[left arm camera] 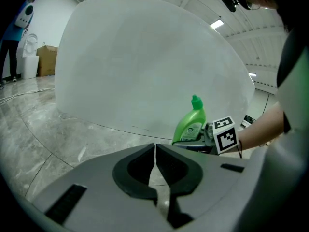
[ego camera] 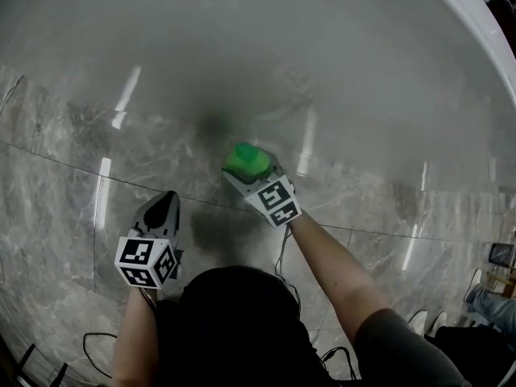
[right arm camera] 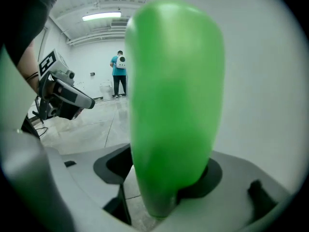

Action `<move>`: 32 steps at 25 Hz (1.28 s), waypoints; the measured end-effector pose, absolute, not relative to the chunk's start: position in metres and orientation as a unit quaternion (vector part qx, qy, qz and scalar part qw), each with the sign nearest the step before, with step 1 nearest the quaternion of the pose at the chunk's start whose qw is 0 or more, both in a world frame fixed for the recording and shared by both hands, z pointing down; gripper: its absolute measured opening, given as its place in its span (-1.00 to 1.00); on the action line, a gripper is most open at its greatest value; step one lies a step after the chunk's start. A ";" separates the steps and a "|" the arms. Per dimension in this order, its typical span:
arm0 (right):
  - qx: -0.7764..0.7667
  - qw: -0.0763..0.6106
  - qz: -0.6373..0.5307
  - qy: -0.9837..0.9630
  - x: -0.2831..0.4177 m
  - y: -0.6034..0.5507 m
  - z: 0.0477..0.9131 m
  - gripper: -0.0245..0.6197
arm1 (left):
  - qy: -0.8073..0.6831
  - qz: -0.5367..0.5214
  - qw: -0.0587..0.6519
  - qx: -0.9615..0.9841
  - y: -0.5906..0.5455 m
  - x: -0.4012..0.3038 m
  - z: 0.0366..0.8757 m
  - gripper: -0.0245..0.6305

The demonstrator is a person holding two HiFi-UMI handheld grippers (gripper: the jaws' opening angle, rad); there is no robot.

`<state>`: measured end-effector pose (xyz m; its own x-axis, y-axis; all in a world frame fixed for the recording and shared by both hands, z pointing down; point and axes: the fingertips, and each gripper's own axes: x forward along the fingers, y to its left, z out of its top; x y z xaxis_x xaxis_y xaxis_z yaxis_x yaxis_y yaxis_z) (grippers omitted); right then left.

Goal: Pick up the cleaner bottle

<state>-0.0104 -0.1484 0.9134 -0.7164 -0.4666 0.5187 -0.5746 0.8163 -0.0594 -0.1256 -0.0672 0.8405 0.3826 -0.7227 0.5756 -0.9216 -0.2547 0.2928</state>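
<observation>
Both right gripper (right arm camera: 166, 175) jaws pinch the cleaner bottle (right arm camera: 174, 91).

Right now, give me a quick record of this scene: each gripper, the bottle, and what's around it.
cleaner bottle: green, upright, cap on top; base hidden, so whether it is lifted is unclear
right gripper: jaws closed on the cleaner bottle
left gripper: jaws together, nothing between them, apart from the bottle
floor: grey marble tiles
background: large white curved object behind the bottle
</observation>
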 end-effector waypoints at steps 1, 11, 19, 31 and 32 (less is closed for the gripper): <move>0.288 0.247 0.109 -0.919 -0.011 -0.149 0.913 -0.01 | -0.532 0.163 0.302 0.774 -0.066 -0.127 0.841 -0.86; 0.309 0.222 0.213 -0.900 -0.009 -0.159 0.920 -0.30 | -0.537 0.157 0.301 0.773 -0.061 -0.132 0.838 -0.86; 0.323 0.189 0.271 -0.887 -0.006 -0.159 0.918 -0.31 | -0.531 0.152 0.298 0.778 -0.057 -0.127 0.832 -0.86; 0.311 0.037 0.374 -0.873 -0.020 -0.118 0.855 -0.32 | -0.544 0.118 0.287 0.780 -0.039 -0.137 0.805 -0.86; 0.309 0.026 0.377 -0.872 -0.020 -0.115 0.847 -0.31 | -0.546 0.115 0.284 0.780 -0.036 -0.138 0.803 -0.86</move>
